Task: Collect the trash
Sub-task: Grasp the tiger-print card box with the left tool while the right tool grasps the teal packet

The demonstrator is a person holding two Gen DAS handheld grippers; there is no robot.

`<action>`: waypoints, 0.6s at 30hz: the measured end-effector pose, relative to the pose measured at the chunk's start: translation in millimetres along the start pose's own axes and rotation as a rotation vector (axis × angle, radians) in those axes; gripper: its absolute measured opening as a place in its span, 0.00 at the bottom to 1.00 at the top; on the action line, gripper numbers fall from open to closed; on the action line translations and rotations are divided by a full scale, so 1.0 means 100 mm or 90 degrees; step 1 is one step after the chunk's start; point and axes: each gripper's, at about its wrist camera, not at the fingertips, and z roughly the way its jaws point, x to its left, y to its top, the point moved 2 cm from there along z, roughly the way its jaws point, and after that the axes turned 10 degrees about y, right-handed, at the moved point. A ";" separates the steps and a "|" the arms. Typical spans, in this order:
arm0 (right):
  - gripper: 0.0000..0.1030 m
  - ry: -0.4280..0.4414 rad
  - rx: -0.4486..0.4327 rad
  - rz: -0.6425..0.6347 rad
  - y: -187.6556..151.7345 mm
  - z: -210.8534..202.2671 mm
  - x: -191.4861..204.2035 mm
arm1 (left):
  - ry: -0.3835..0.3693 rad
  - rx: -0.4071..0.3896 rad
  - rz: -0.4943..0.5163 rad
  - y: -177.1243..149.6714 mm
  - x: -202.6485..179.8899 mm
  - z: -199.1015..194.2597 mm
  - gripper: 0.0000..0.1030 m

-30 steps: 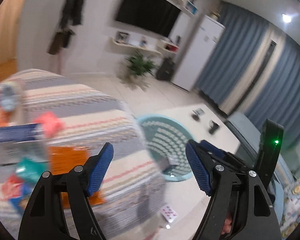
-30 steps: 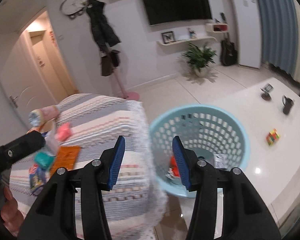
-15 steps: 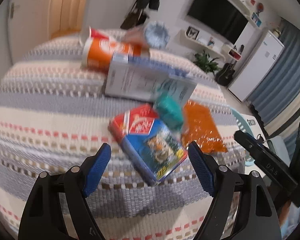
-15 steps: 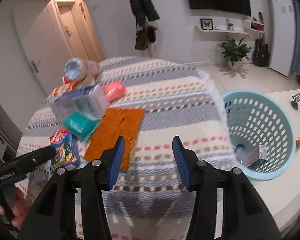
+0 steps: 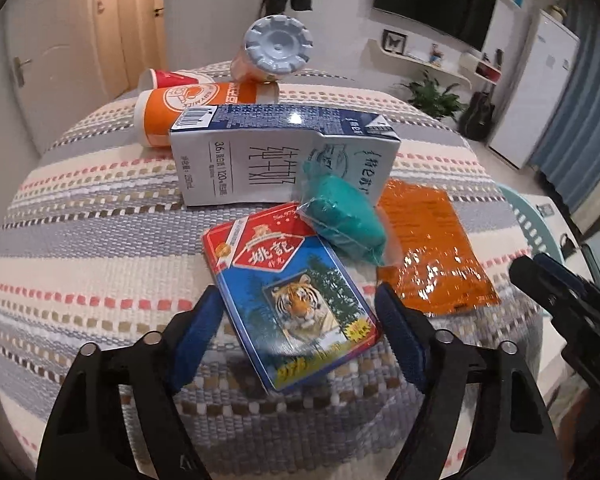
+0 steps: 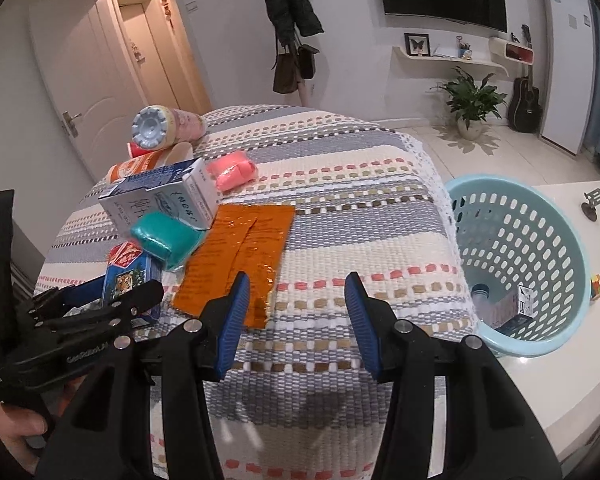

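Trash lies on a striped cloth point(image 5: 100, 240): a blue and red tiger card box point(image 5: 292, 296), a teal packet point(image 5: 344, 216), an orange foil wrapper point(image 5: 428, 248), a white and blue milk carton point(image 5: 276, 156), an orange cup point(image 5: 188, 108) and a pink tube with a grey cap point(image 5: 276, 48). My left gripper point(image 5: 300, 336) is open, its jaws on either side of the tiger box point(image 6: 130, 276). My right gripper point(image 6: 296, 316) is open and empty, just right of the orange wrapper point(image 6: 236, 256). A pink packet point(image 6: 234, 170) lies behind the carton point(image 6: 160, 196).
A light blue perforated basket point(image 6: 540, 248) stands on the white floor right of the table and holds a carton and a bottle. A small colour cube point(image 6: 597, 286) lies beside it. A plant point(image 6: 472, 100), a guitar and a coat stand are farther back.
Both grippers swung left from the basket to the trash on the cloth. My left gripper has come down and closer, so the tiger box now lies between its open jaws.
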 end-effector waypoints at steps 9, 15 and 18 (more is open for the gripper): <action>0.64 0.017 0.035 0.012 0.05 0.24 0.18 | -0.048 0.006 0.007 -0.17 0.44 -0.14 0.64; 0.65 0.020 0.073 0.013 0.11 0.46 0.28 | -0.032 0.004 -0.007 -0.18 0.59 -0.14 0.65; 0.65 0.030 0.058 -0.002 0.14 0.44 0.37 | -0.028 0.007 -0.014 -0.17 0.66 -0.11 0.71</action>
